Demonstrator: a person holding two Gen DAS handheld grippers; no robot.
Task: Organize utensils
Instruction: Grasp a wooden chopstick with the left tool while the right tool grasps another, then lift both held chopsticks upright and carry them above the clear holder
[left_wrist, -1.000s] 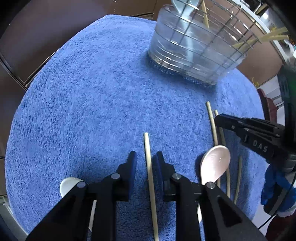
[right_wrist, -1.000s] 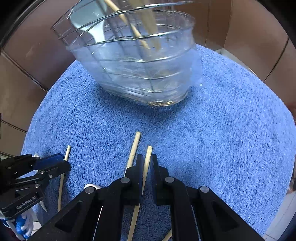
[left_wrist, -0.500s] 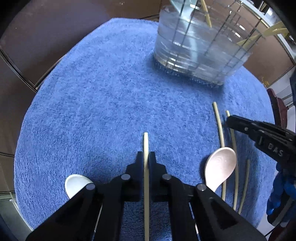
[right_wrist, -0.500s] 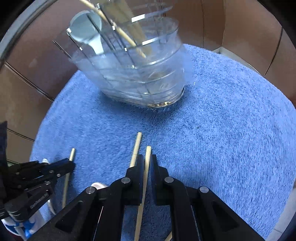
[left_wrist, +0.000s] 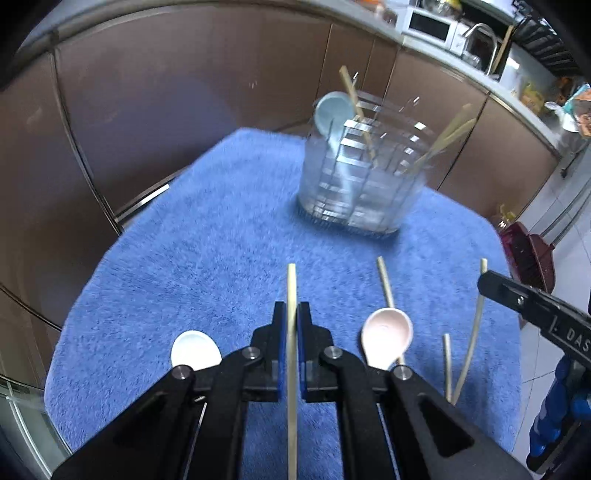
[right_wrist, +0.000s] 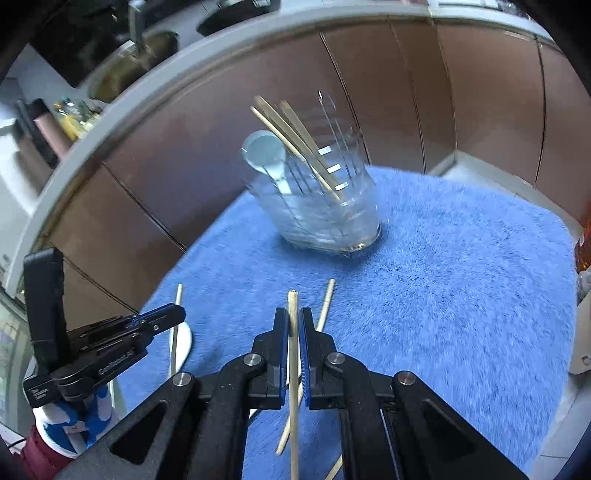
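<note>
Both tongs are now clamped: the left gripper, whose jaws have just closed, pinches one chopstick, and the right gripper another. Both have lifted off the blue towel, toward the holder beyond.

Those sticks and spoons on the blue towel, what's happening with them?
A person is tidying utensils into the clear holder at the back of the blue towel. The left gripper is shut on one chopstick, and the right gripper is shut on another chopstick. The holder already has a pale blue spoon and some chopsticks. A white spoon, a pink spoon and a few loose chopsticks lie on the towel.
</note>
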